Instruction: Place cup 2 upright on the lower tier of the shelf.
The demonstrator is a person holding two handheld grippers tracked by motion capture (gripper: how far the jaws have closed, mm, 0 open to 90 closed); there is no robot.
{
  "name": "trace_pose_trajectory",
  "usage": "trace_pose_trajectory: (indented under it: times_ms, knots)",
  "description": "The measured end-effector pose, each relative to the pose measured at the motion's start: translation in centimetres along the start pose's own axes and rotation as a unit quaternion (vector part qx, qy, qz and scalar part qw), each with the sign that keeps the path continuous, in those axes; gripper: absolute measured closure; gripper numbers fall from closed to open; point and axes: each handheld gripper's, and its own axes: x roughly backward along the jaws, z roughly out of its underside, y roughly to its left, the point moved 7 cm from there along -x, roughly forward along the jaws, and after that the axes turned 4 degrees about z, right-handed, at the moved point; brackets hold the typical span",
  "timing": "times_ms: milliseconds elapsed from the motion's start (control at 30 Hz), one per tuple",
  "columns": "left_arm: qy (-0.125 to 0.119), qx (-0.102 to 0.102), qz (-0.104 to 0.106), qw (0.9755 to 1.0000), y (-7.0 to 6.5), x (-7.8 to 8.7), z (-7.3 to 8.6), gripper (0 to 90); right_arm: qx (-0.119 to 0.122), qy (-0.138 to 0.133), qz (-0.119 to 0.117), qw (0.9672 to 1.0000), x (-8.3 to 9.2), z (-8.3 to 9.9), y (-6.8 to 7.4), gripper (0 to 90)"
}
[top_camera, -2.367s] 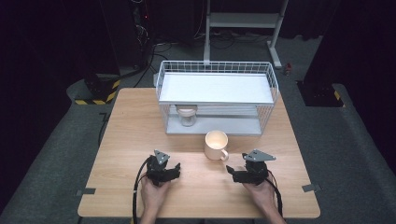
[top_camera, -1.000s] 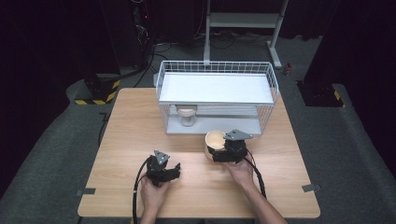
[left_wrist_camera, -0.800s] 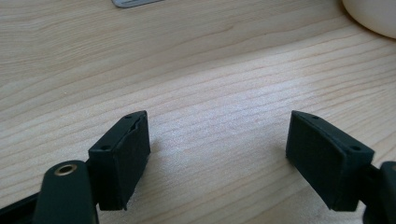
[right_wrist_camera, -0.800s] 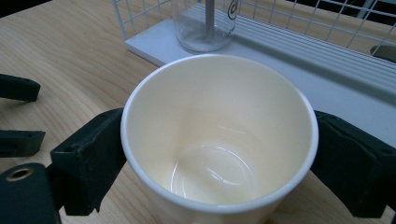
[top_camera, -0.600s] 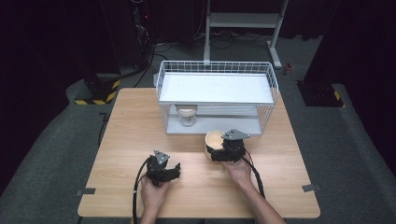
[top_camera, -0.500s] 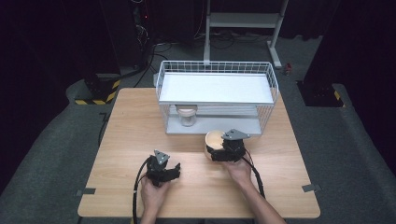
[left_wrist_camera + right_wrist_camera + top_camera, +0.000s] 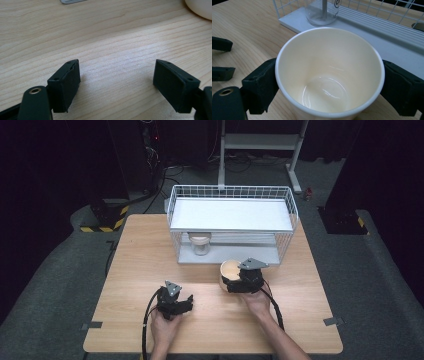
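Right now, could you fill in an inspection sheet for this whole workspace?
Surface: wooden table, bare wood in front.
Job's things: cream cup, upright, empty.
Clutter: white wire rack at the back, a clear jar on its lower shelf.
Grippers: right tongs pressed on both sides of the cup; left tongs open, nothing between them.
Cables: black cable trailing from the left tongs.
Surroundings: dark room, grey floor.

The high view looks forward and down from 6 o'clock over the whole surface. Both gripper views sit close, low above the wood; each shares the cream cup with the high view.
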Motion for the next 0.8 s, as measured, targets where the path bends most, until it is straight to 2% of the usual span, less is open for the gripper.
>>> trace_pose_trajectory:
  times_ms: [633,800]
  knots:
    - [0.0,0.0,0.0,1.0,0.0,0.0,0.0,22.2,0.0,0.002,0.001,1.0,0.58,0.07,-0.37,10.5]
    - [0.0,0.001,0.0,1.0,0.0,0.0,0.0,22.2,0.009,0.001,0.004,1.0,0.88,-0.24,-0.58,10.5]
